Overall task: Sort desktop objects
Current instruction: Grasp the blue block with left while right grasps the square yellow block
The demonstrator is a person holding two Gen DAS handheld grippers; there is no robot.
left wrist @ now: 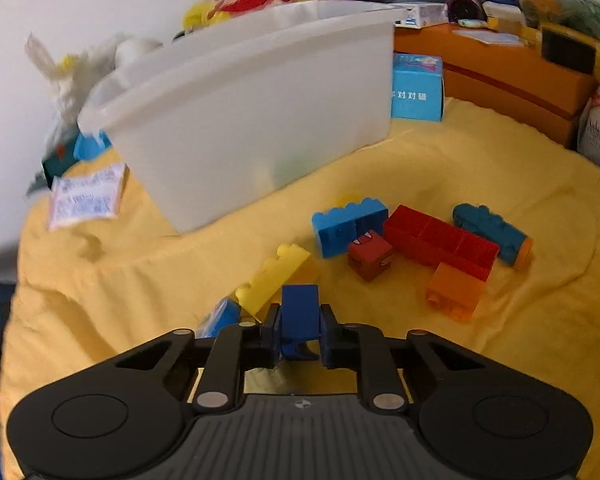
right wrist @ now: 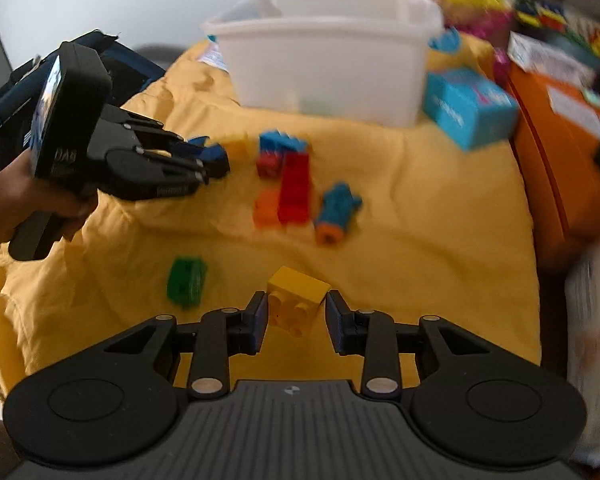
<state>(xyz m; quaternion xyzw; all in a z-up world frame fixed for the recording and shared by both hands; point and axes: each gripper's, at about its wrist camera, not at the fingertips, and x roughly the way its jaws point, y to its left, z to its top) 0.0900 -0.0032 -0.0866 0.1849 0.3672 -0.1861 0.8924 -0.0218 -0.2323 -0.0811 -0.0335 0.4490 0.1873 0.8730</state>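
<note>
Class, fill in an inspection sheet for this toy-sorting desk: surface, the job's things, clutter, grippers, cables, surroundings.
Surface: yellow cloth, wrinkled, covering the desk.
Job's things: white bin at the back; on the cloth a light blue brick, red cube, long red brick, orange brick, teal piece, yellow brick, green brick and yellow block.
Clutter: blue box, orange box, paper packet, toys piled behind the bin.
Grippers: left gripper shut on a dark blue brick; right gripper open, either side of the yellow block.
Cables: nothing seen.
Surroundings: pale wall behind.
</note>
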